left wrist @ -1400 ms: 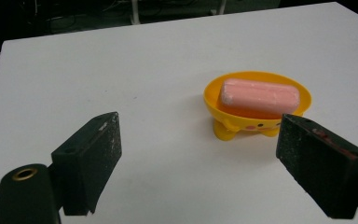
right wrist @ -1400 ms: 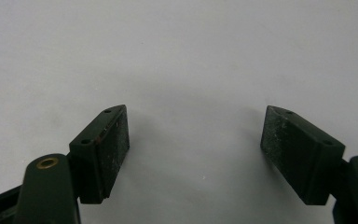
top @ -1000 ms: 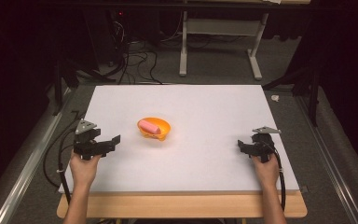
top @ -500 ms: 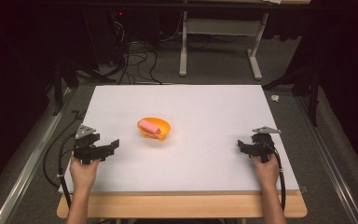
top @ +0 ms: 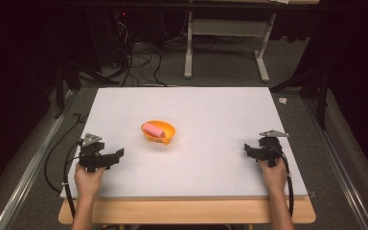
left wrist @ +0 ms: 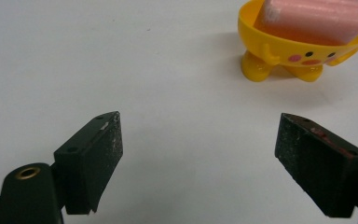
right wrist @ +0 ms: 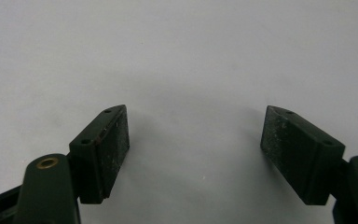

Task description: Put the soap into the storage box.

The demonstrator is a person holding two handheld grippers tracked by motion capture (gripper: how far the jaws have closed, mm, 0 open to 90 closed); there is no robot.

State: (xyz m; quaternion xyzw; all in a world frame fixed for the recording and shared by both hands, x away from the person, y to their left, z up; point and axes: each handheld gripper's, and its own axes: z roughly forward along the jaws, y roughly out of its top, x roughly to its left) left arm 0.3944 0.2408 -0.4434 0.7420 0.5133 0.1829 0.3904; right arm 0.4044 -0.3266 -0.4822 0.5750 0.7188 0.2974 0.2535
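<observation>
Nearest the person, both hands rested low at the front of the white surface [top: 211,110], each holding its tongs well apart from the other, one toward each side edge. The left tongs [left wrist: 198,140] stood released, jaws spread with only bare surface between them, and pointed toward the middle, so that the yellow bowl [left wrist: 303,49] lay ahead and off to the right in the left gripper view, near but not touched. The right tongs [right wrist: 196,135] were likewise released and grasped nothing, aimed at blank surface. That wide, low stance read as a rest posture, either ready or finished. Farther in, the bowl [top: 158,132] sat upright on its little feet near the centre, the pink block [top: 153,129] lying tilted inside it, probably the object handled.
</observation>
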